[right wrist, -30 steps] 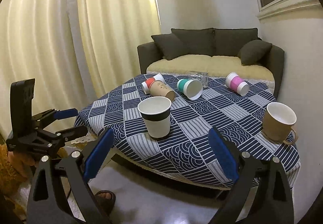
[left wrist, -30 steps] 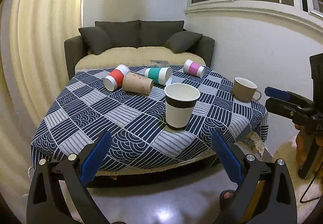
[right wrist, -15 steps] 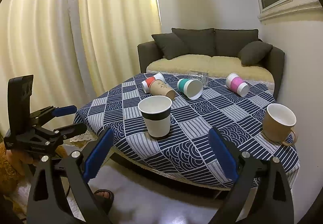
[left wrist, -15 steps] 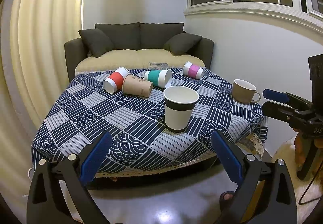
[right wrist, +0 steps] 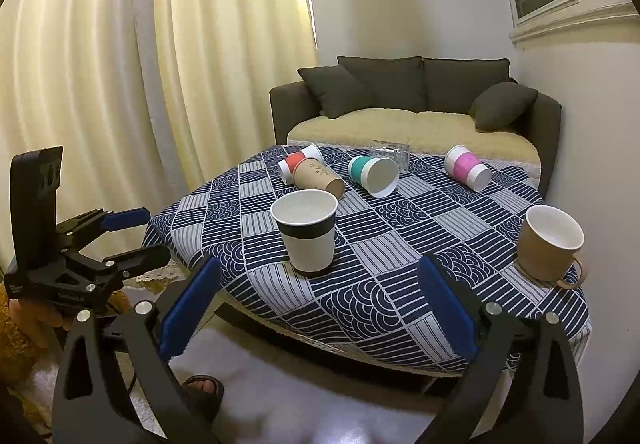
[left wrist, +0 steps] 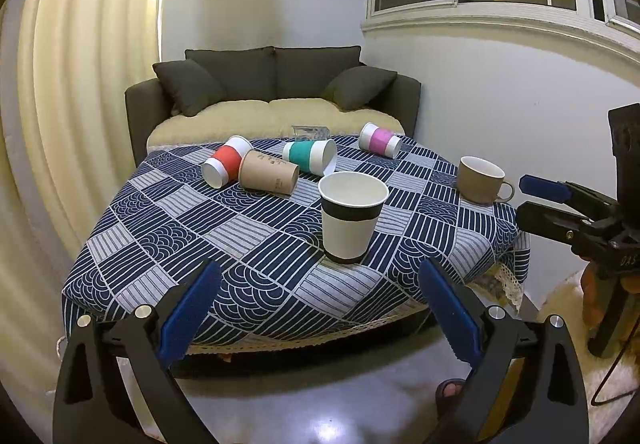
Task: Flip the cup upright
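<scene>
both the left gripper [left wrist: 320,308] and right gripper [right wrist: 316,304] are held spread wide and empty, short of the table [left wrist: 168,244]. the brown paper cup [left wrist: 269,177], lying on its side far left, is best approached level, pinched mid-body and lightly, then turned mouth-up.

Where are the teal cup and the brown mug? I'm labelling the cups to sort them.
teal cup [left wrist: 301,158], left wrist view, on its teal sleeve.
brown mug [right wrist: 538,249], right wrist view, on its outer wall.

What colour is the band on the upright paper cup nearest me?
Black, on a white upright paper cup; it shows best in the left wrist view.
</scene>
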A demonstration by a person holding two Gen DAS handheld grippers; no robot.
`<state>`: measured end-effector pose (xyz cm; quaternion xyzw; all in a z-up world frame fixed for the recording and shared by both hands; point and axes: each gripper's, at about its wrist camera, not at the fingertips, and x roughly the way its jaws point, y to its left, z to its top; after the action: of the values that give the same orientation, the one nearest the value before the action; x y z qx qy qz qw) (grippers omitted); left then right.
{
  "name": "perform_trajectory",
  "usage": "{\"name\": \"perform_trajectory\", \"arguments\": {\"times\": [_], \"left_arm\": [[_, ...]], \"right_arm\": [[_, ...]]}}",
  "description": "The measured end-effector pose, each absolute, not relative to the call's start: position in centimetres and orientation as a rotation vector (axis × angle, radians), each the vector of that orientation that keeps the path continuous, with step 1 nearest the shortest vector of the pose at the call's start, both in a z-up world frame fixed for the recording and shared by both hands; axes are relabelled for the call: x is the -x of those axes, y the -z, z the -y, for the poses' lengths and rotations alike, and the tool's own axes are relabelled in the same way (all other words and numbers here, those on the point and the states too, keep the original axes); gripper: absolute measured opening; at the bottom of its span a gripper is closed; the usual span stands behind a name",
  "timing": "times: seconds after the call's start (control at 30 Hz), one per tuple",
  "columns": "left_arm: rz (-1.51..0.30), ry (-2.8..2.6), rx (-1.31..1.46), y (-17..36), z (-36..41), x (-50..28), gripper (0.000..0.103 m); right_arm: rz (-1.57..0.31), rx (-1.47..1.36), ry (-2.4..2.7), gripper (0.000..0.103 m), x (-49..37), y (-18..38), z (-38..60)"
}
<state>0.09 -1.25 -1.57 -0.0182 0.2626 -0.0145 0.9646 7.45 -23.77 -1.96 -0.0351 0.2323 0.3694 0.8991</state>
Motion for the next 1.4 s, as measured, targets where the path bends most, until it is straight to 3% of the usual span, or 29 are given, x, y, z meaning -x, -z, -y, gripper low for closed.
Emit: {"name": "perform_trajectory", "arguments": {"times": [1.4], "left_arm": [[-0.528,0.034,0.035,1.44,1.48,-0.17,0.097]], "right_arm": [[-0.481,0.091,-0.750,0.098,-7.64,2.09,23.68]]}}
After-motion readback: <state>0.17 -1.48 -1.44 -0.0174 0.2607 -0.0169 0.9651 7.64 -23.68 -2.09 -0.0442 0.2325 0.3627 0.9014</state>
